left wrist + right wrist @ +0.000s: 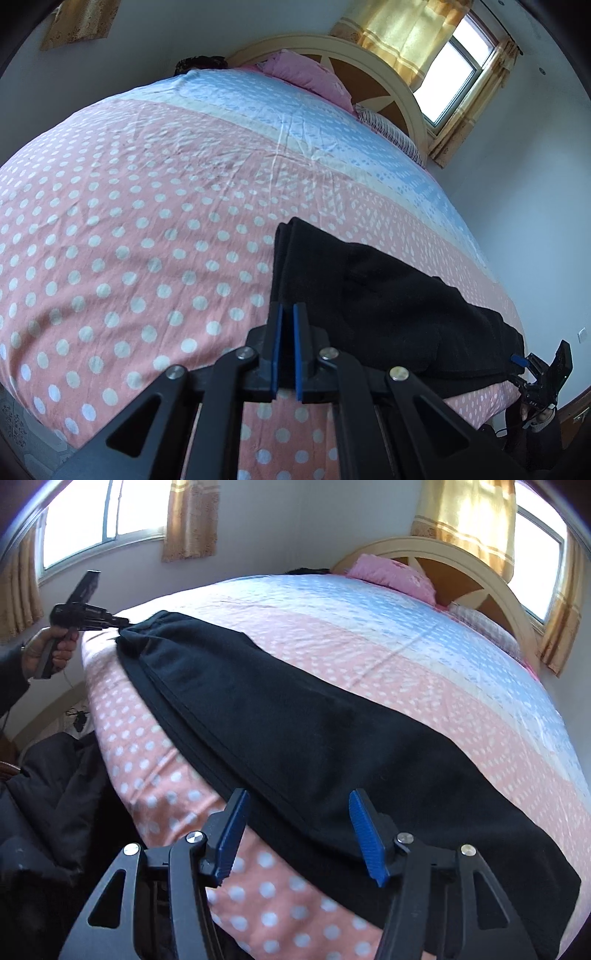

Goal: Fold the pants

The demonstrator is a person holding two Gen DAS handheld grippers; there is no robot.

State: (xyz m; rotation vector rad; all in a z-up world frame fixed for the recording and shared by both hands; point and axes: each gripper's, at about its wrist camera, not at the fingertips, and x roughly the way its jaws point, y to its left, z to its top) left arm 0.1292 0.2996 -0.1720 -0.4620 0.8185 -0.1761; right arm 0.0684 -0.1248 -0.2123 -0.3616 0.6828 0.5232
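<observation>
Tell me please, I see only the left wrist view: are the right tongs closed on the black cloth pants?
Observer: No. The right tongs stand wide open and hold nothing; the black cloth pants lie just beyond them.
Operator: How do my left tongs look from that side?
Observer: The left tongs seem to pinch the bunched far end of the pants, near the edge of the pink dotted bedsheet.

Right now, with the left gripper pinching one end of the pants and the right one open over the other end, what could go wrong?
1. The left gripper seems to pinch only the edge of the black pants; lifting may pull it free.
2. The right gripper is open and holds nothing, so its end could drag.
3. The pants lie near the bed edge and could slide off.
</observation>
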